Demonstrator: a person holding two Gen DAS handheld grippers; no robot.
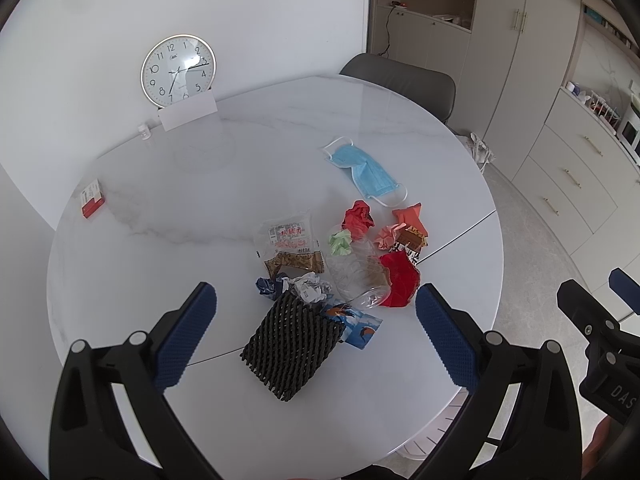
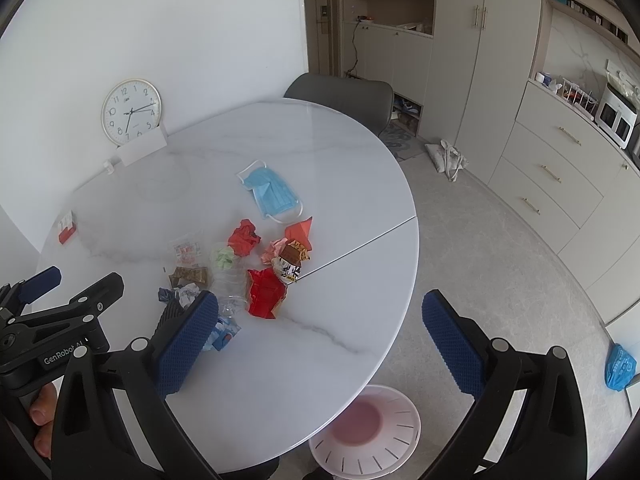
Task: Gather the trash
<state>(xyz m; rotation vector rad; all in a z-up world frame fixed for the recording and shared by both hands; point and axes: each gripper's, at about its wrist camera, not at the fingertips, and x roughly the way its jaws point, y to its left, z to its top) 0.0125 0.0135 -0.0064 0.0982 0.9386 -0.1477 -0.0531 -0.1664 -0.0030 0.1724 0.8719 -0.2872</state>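
Observation:
A pile of trash lies on the round white marble table [image 1: 180, 208]: a black foam net [image 1: 290, 350], a blue wrapper [image 1: 356, 326], a clear plastic bottle [image 1: 356, 276], crumpled red paper [image 1: 359, 218], a red wrapper [image 1: 400, 278], snack wrappers [image 1: 290, 238] and a blue face mask [image 1: 366, 172]. My left gripper [image 1: 316, 336] is open above the foam net, holding nothing. My right gripper [image 2: 320, 340] is open and empty over the table's near right edge. The red wrapper [image 2: 264, 294] and mask [image 2: 272, 192] also show in the right wrist view.
A pink and white waste bin [image 2: 366, 428] stands on the floor under the table's near edge. A clock [image 1: 178, 68], a white card [image 1: 188, 114] and a red box [image 1: 92, 200] sit at the table's far side. A grey chair [image 1: 404, 82] is behind.

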